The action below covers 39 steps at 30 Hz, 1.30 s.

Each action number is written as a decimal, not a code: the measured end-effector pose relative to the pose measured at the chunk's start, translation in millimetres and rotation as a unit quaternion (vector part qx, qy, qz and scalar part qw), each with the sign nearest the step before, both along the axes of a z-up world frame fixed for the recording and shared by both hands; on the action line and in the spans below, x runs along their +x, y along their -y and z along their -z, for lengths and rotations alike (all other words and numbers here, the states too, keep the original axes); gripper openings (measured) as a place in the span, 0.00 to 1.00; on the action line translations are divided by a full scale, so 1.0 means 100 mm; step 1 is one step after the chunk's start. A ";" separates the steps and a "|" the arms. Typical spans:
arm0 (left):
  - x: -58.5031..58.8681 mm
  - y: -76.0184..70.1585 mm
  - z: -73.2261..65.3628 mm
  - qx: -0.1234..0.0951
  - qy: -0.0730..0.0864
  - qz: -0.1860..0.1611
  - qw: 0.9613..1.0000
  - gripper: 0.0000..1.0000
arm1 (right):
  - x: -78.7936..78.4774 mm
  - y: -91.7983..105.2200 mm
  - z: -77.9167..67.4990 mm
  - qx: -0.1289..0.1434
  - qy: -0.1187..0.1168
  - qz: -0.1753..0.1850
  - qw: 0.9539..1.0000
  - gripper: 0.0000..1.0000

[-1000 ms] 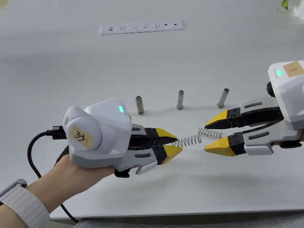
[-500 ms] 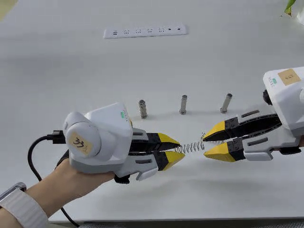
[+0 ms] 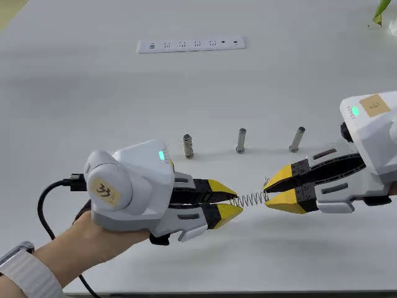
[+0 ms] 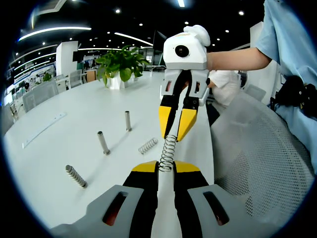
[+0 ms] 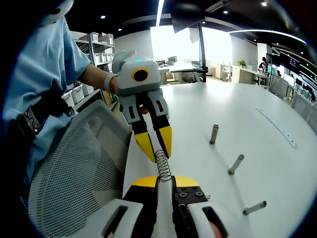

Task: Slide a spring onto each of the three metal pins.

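Note:
A small coil spring hangs in the air between my two grippers. My left gripper is shut on its left end, and my right gripper is shut on its right end. In the left gripper view the spring runs from my own jaws up to the right gripper. Behind them three metal pins stand in a row on the white table. The left pin wears a spring. The middle pin and right pin are bare. Another loose spring lies on the table.
A white power strip lies at the far side. A black cable trails from the left gripper over the near table edge. A grey mesh chair stands beside the table, and a potted plant sits at one end.
The right gripper's jaws have closed from wide open onto the spring's right end and moved toward the left gripper. The spring now looks shorter between them.

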State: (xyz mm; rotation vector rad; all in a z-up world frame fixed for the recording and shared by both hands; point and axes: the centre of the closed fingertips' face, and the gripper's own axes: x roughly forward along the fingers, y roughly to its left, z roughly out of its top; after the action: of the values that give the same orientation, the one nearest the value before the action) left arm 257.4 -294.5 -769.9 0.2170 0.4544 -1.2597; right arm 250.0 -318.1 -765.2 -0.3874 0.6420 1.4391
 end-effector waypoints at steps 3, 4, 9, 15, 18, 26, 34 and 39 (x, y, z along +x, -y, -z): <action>0.00 0.00 0.00 0.001 -0.001 0.000 1.000 0.07 | 0.00 -0.01 -0.02 -0.002 0.006 -0.003 1.000 0.06; 0.00 0.00 0.00 0.001 -0.002 0.000 1.000 0.07 | 0.00 -0.02 -0.02 -0.005 0.009 -0.004 1.000 0.06; -0.01 0.02 0.03 0.005 -0.005 0.002 1.000 0.07 | -0.03 -0.04 -0.07 -0.021 0.027 -0.017 0.999 0.06; -0.02 0.04 0.04 0.007 -0.007 0.006 1.000 0.07 | -0.04 -0.07 -0.17 -0.032 0.049 -0.032 0.998 0.06; -0.03 0.06 0.05 0.011 -0.007 0.010 1.000 0.07 | -0.03 -0.11 -0.23 -0.035 0.063 -0.040 0.997 0.06; -0.04 0.09 0.06 0.014 -0.006 0.015 1.000 0.07 | 0.01 -0.16 -0.27 -0.040 0.081 -0.058 0.994 0.06; -0.04 0.08 0.05 0.014 -0.002 0.016 1.000 0.06 | 0.02 -0.15 -0.26 -0.043 0.086 -0.061 0.993 0.06; -0.05 0.08 0.05 0.014 -0.002 0.018 1.000 0.06 | 0.01 -0.15 -0.26 -0.047 0.086 -0.062 0.993 0.06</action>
State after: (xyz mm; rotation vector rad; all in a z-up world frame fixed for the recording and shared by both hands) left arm 252.3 -302.5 -775.2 0.2466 0.4729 -1.2894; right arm 250.6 -303.6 -739.5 -0.6280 0.5542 1.4775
